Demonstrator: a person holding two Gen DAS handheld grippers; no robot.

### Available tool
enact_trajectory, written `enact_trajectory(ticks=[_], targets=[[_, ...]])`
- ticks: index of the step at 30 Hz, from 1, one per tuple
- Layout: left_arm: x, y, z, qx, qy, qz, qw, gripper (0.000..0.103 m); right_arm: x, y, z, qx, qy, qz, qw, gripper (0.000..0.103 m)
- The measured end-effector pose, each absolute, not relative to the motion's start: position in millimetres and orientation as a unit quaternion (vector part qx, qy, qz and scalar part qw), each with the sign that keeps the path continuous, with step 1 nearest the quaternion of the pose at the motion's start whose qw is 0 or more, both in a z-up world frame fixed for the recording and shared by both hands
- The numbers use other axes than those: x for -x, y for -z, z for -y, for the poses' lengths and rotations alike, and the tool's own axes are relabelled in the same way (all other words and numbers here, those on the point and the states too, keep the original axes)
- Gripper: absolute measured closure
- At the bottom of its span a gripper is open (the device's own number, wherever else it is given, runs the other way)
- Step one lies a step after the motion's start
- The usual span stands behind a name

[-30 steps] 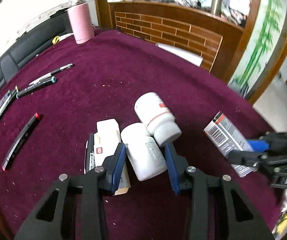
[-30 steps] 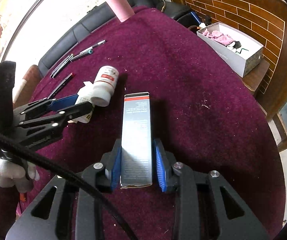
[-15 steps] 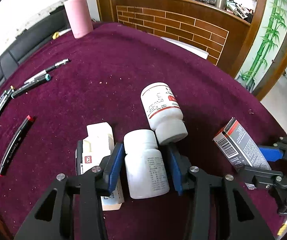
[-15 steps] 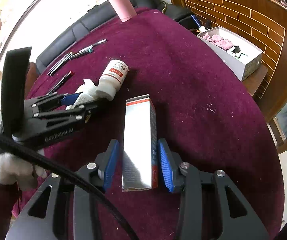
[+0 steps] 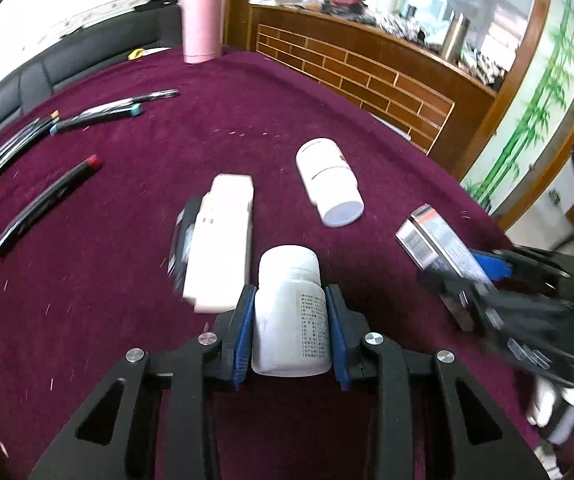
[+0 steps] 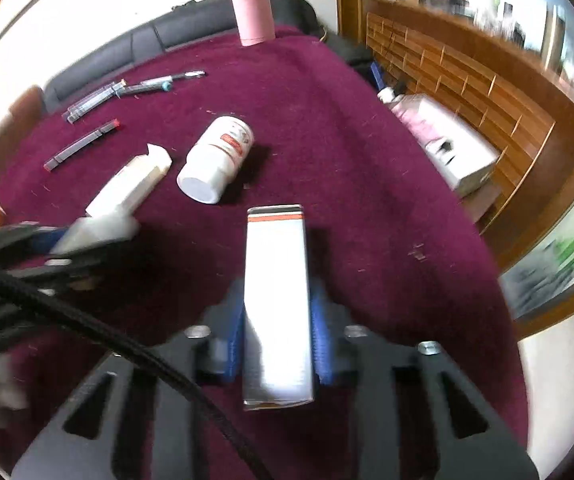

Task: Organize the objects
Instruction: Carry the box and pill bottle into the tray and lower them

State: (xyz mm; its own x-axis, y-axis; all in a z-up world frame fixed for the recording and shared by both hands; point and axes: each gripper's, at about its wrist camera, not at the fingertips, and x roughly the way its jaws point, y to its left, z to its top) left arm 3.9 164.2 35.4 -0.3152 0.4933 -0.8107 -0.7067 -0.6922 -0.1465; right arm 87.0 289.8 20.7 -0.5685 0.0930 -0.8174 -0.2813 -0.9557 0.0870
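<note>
Left gripper [image 5: 291,320]: I am clamping its fingers, just closed, on a white bottle [image 5: 291,316] at mid-body over the desk [image 5: 247,120]. Smooth, rigid plastic, probably light and slippery.

Right gripper [image 6: 277,330]: fingers just closed on a carton [image 6: 277,304] across its long sides. Thin glossy card, likely crushable, so I am squeezing lightly.

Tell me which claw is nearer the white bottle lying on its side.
Left, narrowly. The left claw, gripping another bottle, sits just short of the lying bottle; the right claw, gripping a box, is slightly farther.
</note>
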Motion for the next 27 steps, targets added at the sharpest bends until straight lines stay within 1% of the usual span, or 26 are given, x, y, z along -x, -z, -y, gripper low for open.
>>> enact_trajectory(ticks=[3,7,10,17,27], targets=[[-18.0,-42.3,-139.8,0.449,-0.809,-0.094,0.369,0.075,-93.0,-22.3,-292.7,0.450,-0.879,-0.133,0.086,0.078],[-36.9,-53.8,-107.6,0.434,-0.823,-0.076,0.360,0.075,-102.5,-22.9,-289.9,0.448,-0.868,-0.212,0.012,0.078],[-44.6,-61.4,-79.9,0.426,-0.833,-0.054,0.348,0.074,-106.2,-27.3,-273.6,0.447,-0.864,-0.231,-0.028,0.078],[-56.9,-74.0,-2.6,0.408,-0.868,-0.013,0.284,0.074,-100.2,-45.5,-204.1,0.450,-0.859,-0.215,-0.112,0.078],[-78.4,-74.9,115.8,0.383,-0.902,0.054,0.193,0.074,-78.3,-64.7,-96.7,0.465,-0.844,-0.179,-0.201,0.078]])
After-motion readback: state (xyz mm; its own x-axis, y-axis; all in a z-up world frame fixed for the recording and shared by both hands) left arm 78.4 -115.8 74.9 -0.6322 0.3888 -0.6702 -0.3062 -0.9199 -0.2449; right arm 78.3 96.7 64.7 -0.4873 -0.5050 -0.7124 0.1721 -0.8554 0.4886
